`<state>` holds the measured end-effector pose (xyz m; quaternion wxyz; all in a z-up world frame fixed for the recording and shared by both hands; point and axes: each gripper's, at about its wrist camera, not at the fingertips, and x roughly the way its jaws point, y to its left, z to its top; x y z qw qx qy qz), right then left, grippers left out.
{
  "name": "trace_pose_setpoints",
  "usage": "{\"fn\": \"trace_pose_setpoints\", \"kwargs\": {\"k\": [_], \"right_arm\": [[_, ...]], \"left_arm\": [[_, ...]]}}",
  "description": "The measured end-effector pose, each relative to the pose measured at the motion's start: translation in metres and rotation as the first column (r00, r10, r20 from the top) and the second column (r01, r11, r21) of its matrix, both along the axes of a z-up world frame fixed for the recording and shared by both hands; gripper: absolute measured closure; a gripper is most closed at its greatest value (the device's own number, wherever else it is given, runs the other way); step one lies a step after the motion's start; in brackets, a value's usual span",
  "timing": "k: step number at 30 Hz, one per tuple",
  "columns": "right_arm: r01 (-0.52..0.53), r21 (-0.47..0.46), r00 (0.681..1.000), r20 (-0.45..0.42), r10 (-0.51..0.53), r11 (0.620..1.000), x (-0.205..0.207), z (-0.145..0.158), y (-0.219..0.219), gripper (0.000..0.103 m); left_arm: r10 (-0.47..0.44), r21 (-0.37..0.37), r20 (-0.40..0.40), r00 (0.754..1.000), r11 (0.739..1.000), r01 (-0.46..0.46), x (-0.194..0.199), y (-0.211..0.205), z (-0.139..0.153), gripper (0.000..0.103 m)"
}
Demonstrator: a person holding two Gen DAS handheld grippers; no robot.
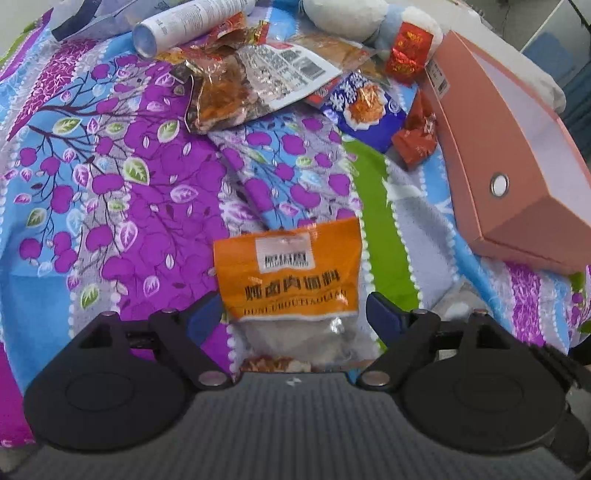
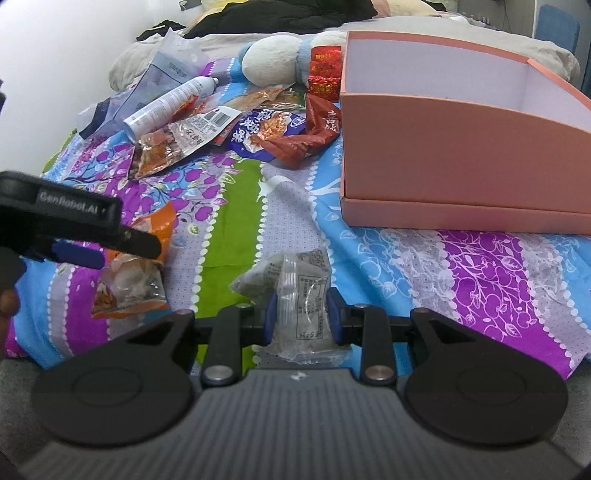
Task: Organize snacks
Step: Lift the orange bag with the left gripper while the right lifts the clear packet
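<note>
An orange seasoning packet (image 1: 288,280) lies on the patterned bedsheet between the fingers of my open left gripper (image 1: 295,314); it also shows in the right wrist view (image 2: 136,273), under the left gripper (image 2: 92,251). My right gripper (image 2: 301,317) is shut on a clear plastic snack packet (image 2: 299,295), low over the sheet. An open pink box (image 1: 517,147) stands to the right and shows empty in the right wrist view (image 2: 461,147). A pile of snack packets (image 1: 258,85) lies beyond, also seen in the right wrist view (image 2: 258,125).
A white spray can (image 2: 170,103), a plush toy (image 2: 277,59), red tea packets (image 2: 325,70) and a clear bag (image 2: 166,62) lie at the far side of the bed. Dark clothes (image 2: 280,14) are heaped behind.
</note>
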<state>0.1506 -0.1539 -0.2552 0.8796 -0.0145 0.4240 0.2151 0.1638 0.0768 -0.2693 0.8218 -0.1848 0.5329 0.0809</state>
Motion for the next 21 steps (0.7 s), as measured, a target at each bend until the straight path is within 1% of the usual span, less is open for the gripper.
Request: {"fn": "trace_pose_setpoints", "kwargs": {"k": [2,5,10,13,14,21], "right_arm": [[-0.004,-0.001,1.0,0.002,0.004,1.0,0.0,0.0,0.001,0.071],[-0.007,-0.001,1.0,0.005,0.007,1.0,0.0,0.0,0.001,0.071],[-0.005,0.009,1.0,0.002,0.005,1.0,0.0,0.001,0.0,0.071],[-0.004,0.01,1.0,0.01,0.004,1.0,-0.002,0.004,0.0,0.071],[-0.005,0.012,1.0,0.014,0.005,1.0,-0.003,0.005,0.0,0.071],[-0.003,0.027,0.999,0.046,0.002,1.0,-0.006,0.019,0.001,0.071]], "left_arm": [[0.001,0.009,-0.02,1.0,1.0,-0.001,-0.003,-0.004,-0.003,0.015],[0.003,-0.006,-0.04,0.999,1.0,-0.003,-0.004,-0.006,-0.01,0.016],[0.004,-0.027,-0.041,0.999,1.0,-0.005,-0.003,-0.009,-0.017,0.023],[-0.002,-0.033,-0.022,1.0,0.999,0.001,-0.005,-0.008,-0.013,0.026],[-0.005,-0.036,-0.015,1.0,0.999,0.005,-0.005,-0.009,-0.012,0.029],[-0.004,-0.061,0.042,0.999,0.998,0.007,-0.007,-0.008,0.004,0.035]]}}
